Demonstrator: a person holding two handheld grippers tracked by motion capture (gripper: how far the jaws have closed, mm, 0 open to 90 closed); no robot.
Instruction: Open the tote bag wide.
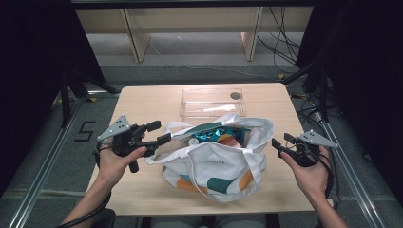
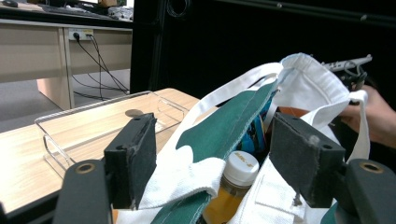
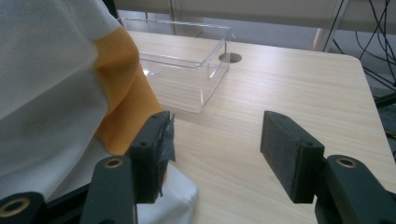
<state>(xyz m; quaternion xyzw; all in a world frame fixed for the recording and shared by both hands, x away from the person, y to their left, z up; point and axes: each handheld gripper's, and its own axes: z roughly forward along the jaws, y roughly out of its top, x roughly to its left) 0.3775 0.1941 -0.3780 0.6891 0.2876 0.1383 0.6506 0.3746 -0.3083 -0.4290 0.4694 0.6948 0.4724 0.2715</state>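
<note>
- The left gripper (image 1: 160, 132) sits at the left end of the tote bag (image 1: 218, 164), its 2 jaws spread wide; in the left gripper view the bag's rim fabric (image 2: 187, 177) lies between the pads, but neither pad presses on it.
- The right gripper (image 1: 280, 145) hovers just beside the bag's right end, jaws also spread. In the right gripper view 1 pad rests against or very near the white cloth (image 3: 56, 93) and the other stands over bare table (image 3: 280, 74), so nothing is pinched.
- The bag slumps near the front edge of the table, at its middle, mouth gaping upward.
- Inside it are a bottle with a white cap (image 2: 239, 169) and shiny blue packets (image 1: 216, 134).
- A clear plastic tray (image 1: 190, 107) stands empty behind the bag, toward the far edge of the table.
- Judgement: the work looks like unpacking the bag into the tray, and it seems barely begun, since nothing is out yet.
- Left to do, by that reading: grip the rim, hold the mouth open, and lift each item across.
</note>
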